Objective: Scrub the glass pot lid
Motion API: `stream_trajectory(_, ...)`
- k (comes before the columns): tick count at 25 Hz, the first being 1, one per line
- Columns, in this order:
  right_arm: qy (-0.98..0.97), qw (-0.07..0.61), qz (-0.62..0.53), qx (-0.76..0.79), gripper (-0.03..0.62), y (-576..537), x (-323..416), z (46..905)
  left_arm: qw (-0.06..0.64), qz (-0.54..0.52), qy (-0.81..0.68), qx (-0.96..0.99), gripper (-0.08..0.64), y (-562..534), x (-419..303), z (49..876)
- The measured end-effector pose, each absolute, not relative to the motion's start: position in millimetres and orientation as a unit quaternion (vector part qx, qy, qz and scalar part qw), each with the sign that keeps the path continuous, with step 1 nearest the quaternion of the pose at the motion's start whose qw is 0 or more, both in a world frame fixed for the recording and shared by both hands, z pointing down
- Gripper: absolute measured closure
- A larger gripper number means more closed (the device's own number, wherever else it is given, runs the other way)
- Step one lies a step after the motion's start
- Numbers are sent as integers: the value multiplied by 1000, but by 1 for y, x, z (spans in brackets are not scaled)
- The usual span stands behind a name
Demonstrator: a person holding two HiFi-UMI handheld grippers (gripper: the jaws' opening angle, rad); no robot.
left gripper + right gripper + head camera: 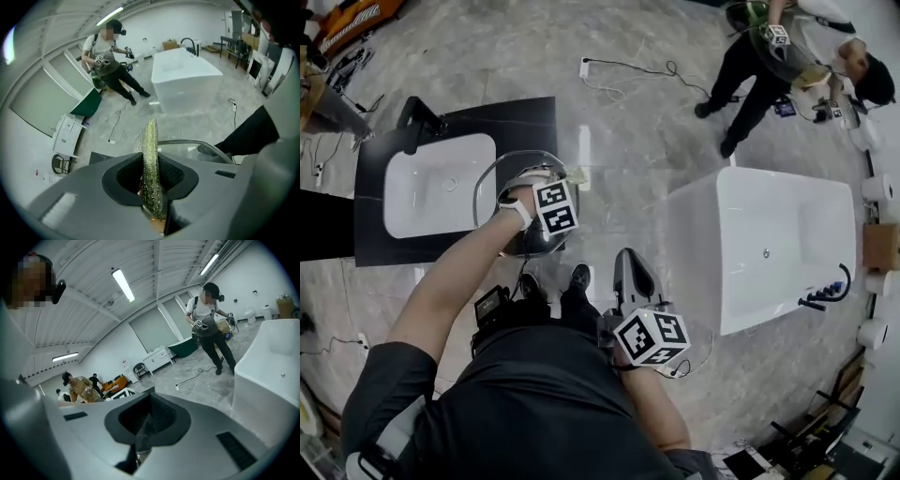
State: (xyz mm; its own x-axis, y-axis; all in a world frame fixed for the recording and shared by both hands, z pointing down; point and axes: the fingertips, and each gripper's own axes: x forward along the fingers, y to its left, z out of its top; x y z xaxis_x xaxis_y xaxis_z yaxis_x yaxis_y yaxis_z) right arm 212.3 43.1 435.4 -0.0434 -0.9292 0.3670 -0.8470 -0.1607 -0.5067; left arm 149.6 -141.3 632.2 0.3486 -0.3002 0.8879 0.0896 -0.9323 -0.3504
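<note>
Grey marble floor. Just right of the sink, the left gripper pinches a green pad upright, close by the clear, metal-rimmed lid. The right gripper has its jaws closed on a thin glassy edge, seemingly the lid's.

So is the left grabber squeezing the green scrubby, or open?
Shut on it: the left gripper has its jaws pressed on both sides of the green scrub pad, which stands on edge between them.

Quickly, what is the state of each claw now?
Left claw: closed on the scouring pad.
Right claw: closed, holding nothing.
</note>
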Motion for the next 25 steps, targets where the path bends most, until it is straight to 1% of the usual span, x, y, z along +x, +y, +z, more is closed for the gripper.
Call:
stream_trajectory(3, 632, 74, -340, -693, 585, 50, 226, 441, 150, -598, 47, -786, 488, -130, 144, 649)
stream_trajectory(6, 639, 84, -337, -686, 586, 48, 229, 430, 138, -601, 23, -787, 488, -105, 145, 654)
stream_trajectory(8, 652, 79, -326, -680, 585, 41, 226, 425, 146, -601, 13, -785, 488, -87, 142, 655)
stream_trajectory(14, 664, 64, -343, -662, 585, 27, 213, 440, 195, -585, 2, -787, 488, -40, 126, 663)
stream_trajectory(18, 676, 48, -337, -653, 586, 18, 203, 440, 214, -565, -4, -797, 488, -20, 106, 662)
stream_trajectory(22, 692, 40, -332, -640, 586, 8, 188, 437, 253, -566, -16, -784, 488, -6, 80, 662)
stream_trajectory(25, 702, 33, -332, -629, 586, 1, 175, 436, 256, -562, -22, -786, 488, 3, 64, 662)
